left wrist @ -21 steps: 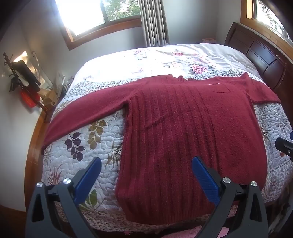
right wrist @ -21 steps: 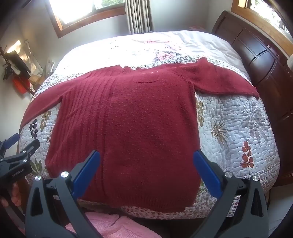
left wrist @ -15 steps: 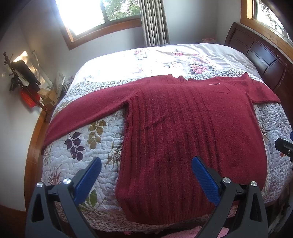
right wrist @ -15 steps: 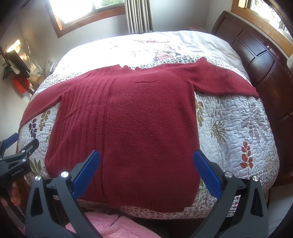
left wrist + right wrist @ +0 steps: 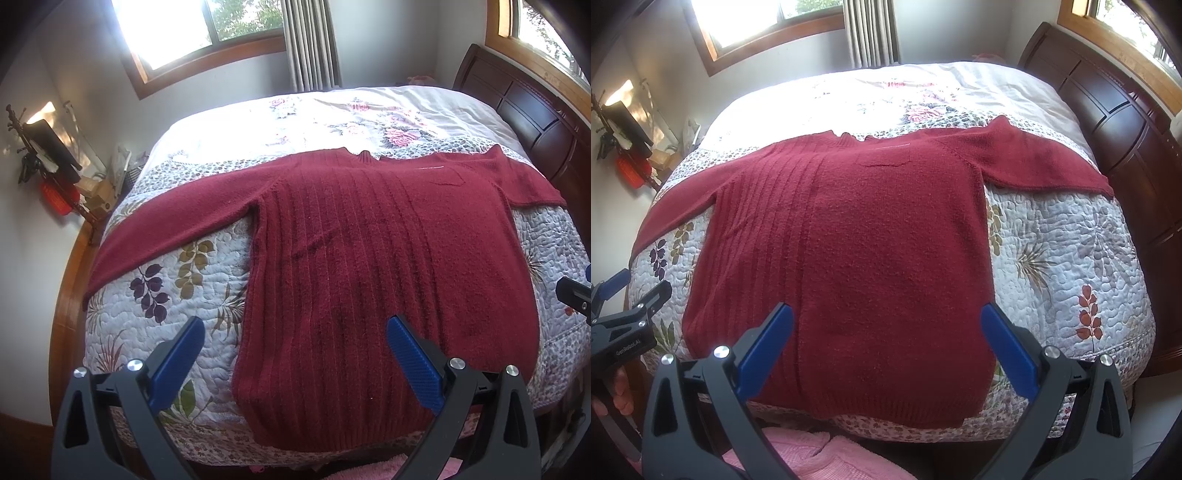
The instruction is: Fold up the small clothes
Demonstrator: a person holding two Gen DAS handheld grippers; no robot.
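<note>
**Red sweater lies flat on the bed, both grippers wide open**

A dark red knitted sweater [image 5: 369, 266] lies spread out flat on a white quilted bedspread with leaf and flower prints [image 5: 177, 280]. Both sleeves stretch out to the sides. The bottom edge of the sweater hangs a little over the near edge of the bed. The neck points to the far side, toward the window with the wooden frame [image 5: 207, 55]. A dark wooden headboard [image 5: 1108, 122] stands on the right side of the bed.

The left gripper [image 5: 293, 363] has black arms and blue pads. Its jaws are spread wide and hold nothing. It floats above the near left part of the sweater, not touching it.

The right gripper [image 5: 886, 349] looks the same. Its jaws are also spread wide and hold nothing. It floats above the near middle of the sweater.

In the right wrist view, the left gripper also shows at the left edge, with a few fingers [image 5: 622, 391] of the person's hand under it.

Some pink fluffy cloth [image 5: 820, 458] lies low down, in front of the bed.
</note>
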